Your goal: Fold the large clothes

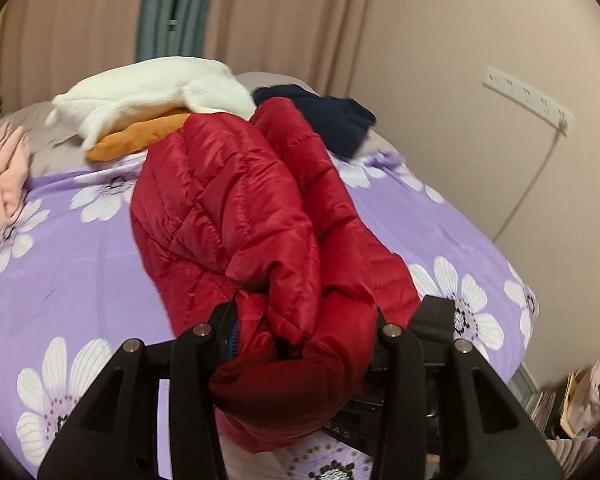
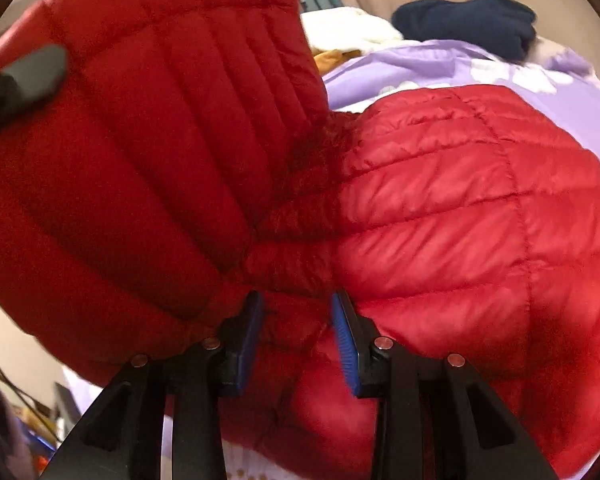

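Both tongs, left tongs (image 1: 304, 320) and right tongs (image 2: 298, 340), clamp bunched folds of a puffy, slippery-looking red down jacket (image 2: 440, 208) above the bed (image 1: 80, 280); seams likely grip best.

Left tool's (image 1: 306, 332) pads behind red jacket (image 1: 236, 216)

The quilted jacket (image 1: 236, 216) lies on the bed (image 1: 80, 280), bunched between the fingers of the left gripper (image 1: 304, 320) at the near edge; far behind it a pile of folded clothes (image 1: 152, 96) sits on the bed, another garment (image 1: 332, 118) to its right; a wall socket strip (image 1: 528, 100) hangs far right.

In the right wrist view, the right gripper (image 2: 298, 312) pinches a near fold of the jacket.
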